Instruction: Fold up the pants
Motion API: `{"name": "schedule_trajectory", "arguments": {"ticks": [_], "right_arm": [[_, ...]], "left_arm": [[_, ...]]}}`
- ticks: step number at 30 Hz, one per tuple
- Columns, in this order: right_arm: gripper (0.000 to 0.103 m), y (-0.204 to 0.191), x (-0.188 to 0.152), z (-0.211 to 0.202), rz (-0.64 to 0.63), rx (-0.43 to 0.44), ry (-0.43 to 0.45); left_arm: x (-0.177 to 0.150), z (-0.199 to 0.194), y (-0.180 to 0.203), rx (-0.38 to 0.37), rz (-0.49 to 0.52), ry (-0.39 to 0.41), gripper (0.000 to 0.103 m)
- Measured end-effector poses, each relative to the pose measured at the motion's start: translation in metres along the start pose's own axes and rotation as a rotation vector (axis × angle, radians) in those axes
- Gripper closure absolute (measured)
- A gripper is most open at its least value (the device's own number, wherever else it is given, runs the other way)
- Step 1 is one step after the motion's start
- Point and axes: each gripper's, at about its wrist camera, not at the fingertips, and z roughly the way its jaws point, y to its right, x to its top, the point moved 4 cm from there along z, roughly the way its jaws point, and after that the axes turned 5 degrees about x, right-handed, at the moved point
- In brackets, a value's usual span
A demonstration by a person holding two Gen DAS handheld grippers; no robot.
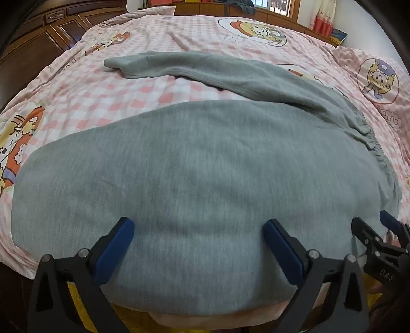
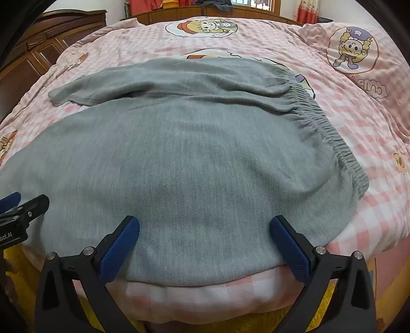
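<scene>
Pants: grey knitted jersey pants [image 1: 205, 166], laid flat across the near part of the bed, elastic waistband [image 2: 330, 138] to the right, one leg [image 1: 159, 64] lying askew on the far side.
Left gripper: black two-finger gripper with blue pads [image 1: 198, 235] — jaws spread wide above the near edge, nothing pinched.
Right gripper: same make [image 2: 205, 235] — jaws spread, nothing held, just beside the left one.
Step in hand: judged to be the first grasp; the near edge is best pinched at two well-spaced points, both layers caught, then carried over evenly onto the far leg.
Surface: pink-and-white checked quilt with cartoon prints [image 2: 358, 107], soft and rumpled.
Room: dark brown wooden wardrobe [image 1: 38, 38] at left; window [image 2: 256, 3] beyond the headboard.
</scene>
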Motion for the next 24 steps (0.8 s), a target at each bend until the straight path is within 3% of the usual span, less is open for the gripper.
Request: {"name": "schedule_trajectory", "arguments": {"ticks": [7,8,24], "right_arm": [[0.000,0.0020,0.0009,-0.0010,-0.003,0.000,-0.003],[0.000,0.0006,-0.0007,-0.0011,-0.007,-0.005,0.009],[0.000,0.0001,-0.0015,-0.0015,-0.011,-0.012,0.015]], "left_arm": [[0.0007,-0.0030,0.0092,0.006,0.013,0.009,0.000],[-0.0035,-0.0035,0.0050,0.002,0.012,0.038,0.000],[-0.0027,-0.0009,0.0029,0.001,0.017,0.027,0.000]]}}
